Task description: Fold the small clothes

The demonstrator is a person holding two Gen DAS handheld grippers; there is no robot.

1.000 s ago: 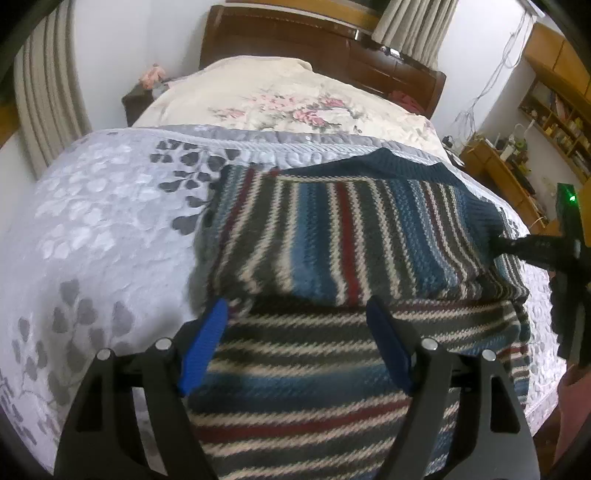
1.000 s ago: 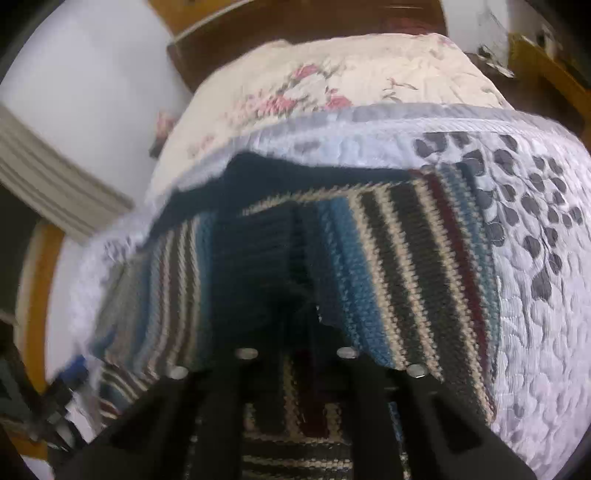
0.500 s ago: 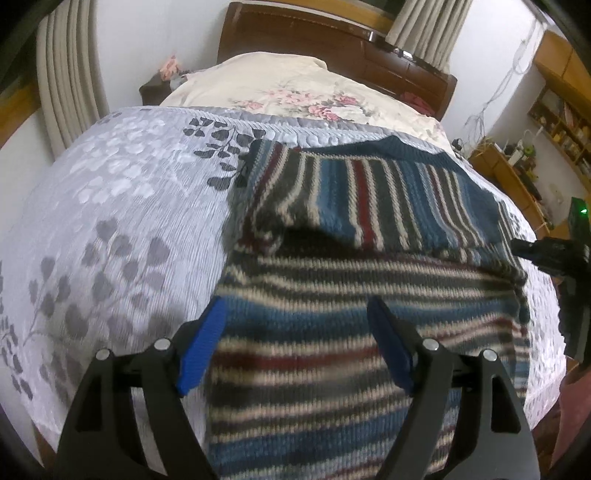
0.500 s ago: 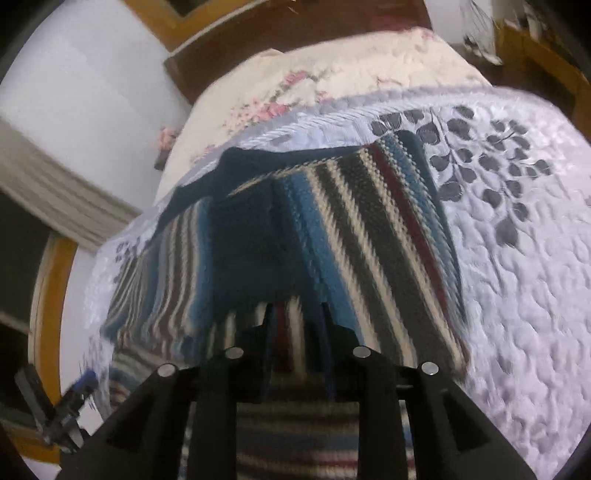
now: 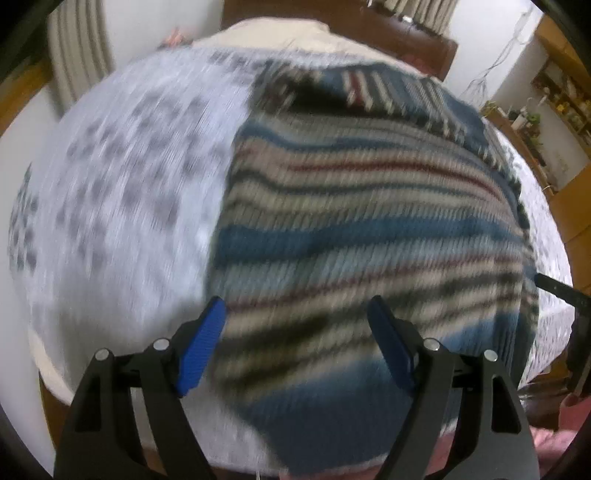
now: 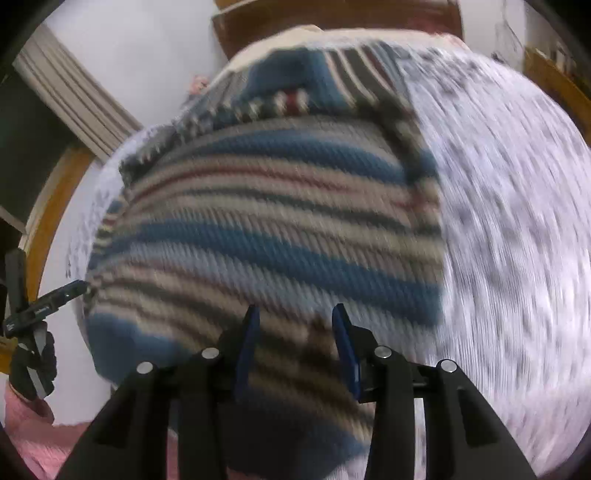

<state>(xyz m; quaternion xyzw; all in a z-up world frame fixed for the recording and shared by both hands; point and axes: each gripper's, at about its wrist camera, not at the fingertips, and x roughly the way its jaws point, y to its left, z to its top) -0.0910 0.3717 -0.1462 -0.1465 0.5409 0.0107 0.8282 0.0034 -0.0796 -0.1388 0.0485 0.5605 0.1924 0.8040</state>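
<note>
- A striped knit sweater (image 5: 369, 221) lies folded on the bed, on top of a pale quilted bedspread (image 5: 122, 206) printed with grey leaves. Its bands run blue, cream, dark grey and thin maroon.
- The near layer of the sweater has its stripes running across; at the far end a part shows with stripes running the other way, beside a dark blue patch (image 6: 295, 77).
- The left gripper (image 5: 295, 321) hangs over the near edge of the sweater, released, its blue pads (image 5: 201, 347) spread wide with nothing between them.
- The right gripper (image 6: 295, 328) is over the near end of the sweater too, its blue pads (image 6: 245, 350) apart with a narrower gap; no cloth is pinched between them.
- From the right wrist view the left gripper's finger tip shows at the sweater's left edge; whether it touches the knit I cannot tell. A gloved hand (image 6: 33, 362) and a pink sleeve (image 6: 26, 428) hold it.
- Both views are smeared by motion blur, so fine detail of the knit and bedspread is lost.
- Beyond the bedspread sit a cream pillow area (image 5: 280, 33) and a dark wooden headboard (image 5: 417, 37).
- A curtain (image 5: 81, 62) hangs at the left wall, and wooden shelves (image 5: 557, 96) stand to the right of the bed.
</note>
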